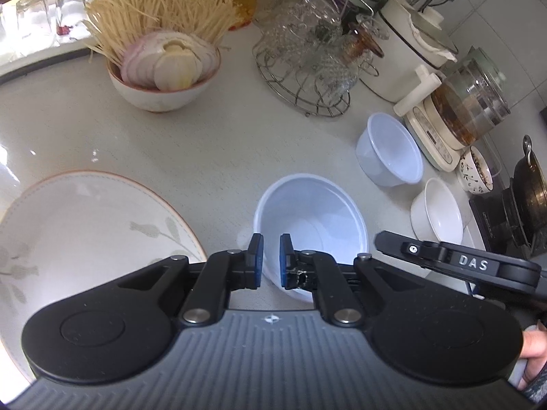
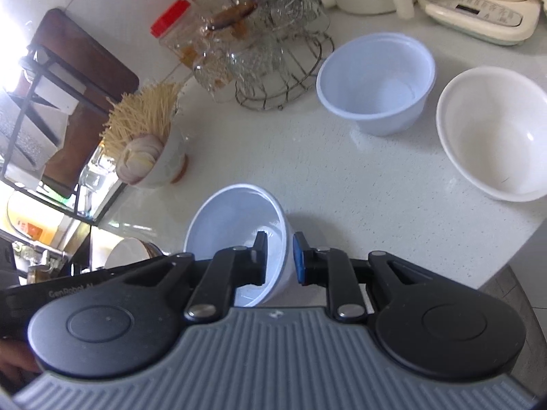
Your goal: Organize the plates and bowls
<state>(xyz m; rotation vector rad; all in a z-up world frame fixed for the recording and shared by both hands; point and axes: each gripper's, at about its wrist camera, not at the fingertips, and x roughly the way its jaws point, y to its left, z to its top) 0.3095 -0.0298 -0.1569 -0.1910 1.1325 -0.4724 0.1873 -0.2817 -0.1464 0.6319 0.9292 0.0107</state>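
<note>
Gripping opposite sides of one pale blue translucent plastic bowl point(image 1: 309, 218), both hands work together; the left tongs point(image 1: 271, 261) are clamped on its near rim, the right tongs point(image 2: 279, 258) pinch its wall; the bowl tilts above the speckled white worktop point(image 1: 205, 143); a second blue plastic bowl point(image 2: 376, 82) and a white ceramic bowl point(image 2: 495, 133) sit beyond; a leaf-patterned plate point(image 1: 85, 225) lies left.
</note>
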